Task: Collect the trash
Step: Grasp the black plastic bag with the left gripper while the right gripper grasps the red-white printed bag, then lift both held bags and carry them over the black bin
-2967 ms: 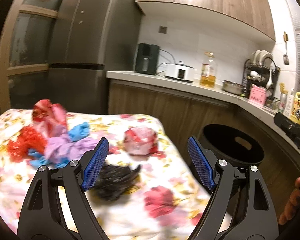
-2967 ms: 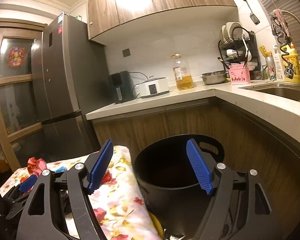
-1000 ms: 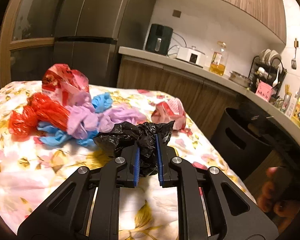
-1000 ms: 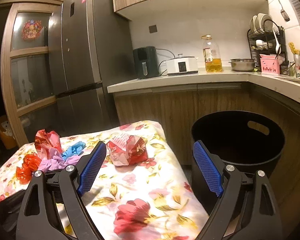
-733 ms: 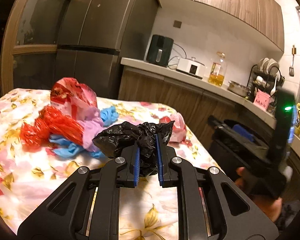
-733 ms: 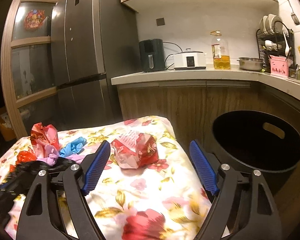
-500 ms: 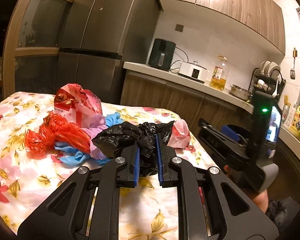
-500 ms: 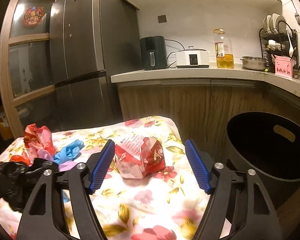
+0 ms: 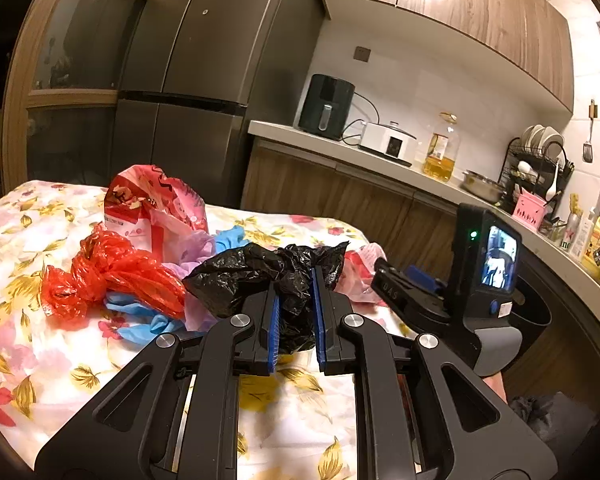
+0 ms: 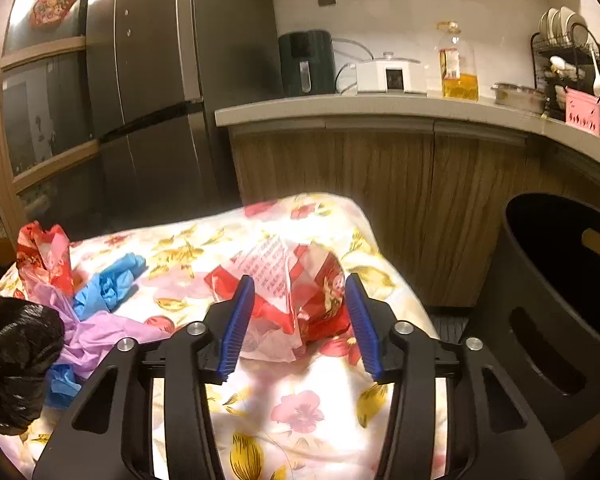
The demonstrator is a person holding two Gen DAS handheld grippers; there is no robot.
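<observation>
Your left gripper point(image 9: 294, 320) clamps the crumpled black plastic bag point(image 9: 260, 276). Your right gripper point(image 10: 296, 320) has just been closing, half-open, around the red-and-white wrapper point(image 10: 296, 284); whether its pads touch it, you cannot tell.

left gripper point(image 9: 295, 322) and right gripper point(image 10: 299, 322): black plastic frames with triangular cut-outs, silver round screws at the pivots, ribbed blue pads point(image 10: 236, 322) lining the fingers; the right unit's rear carries a small lit screen and green lamp.

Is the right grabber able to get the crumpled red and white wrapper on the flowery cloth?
Probably yes. The right gripper has the crumpled red and white wrapper between its blue pads, which have just been closing. Nothing blocks it, though they don't clearly pinch it yet.
</observation>
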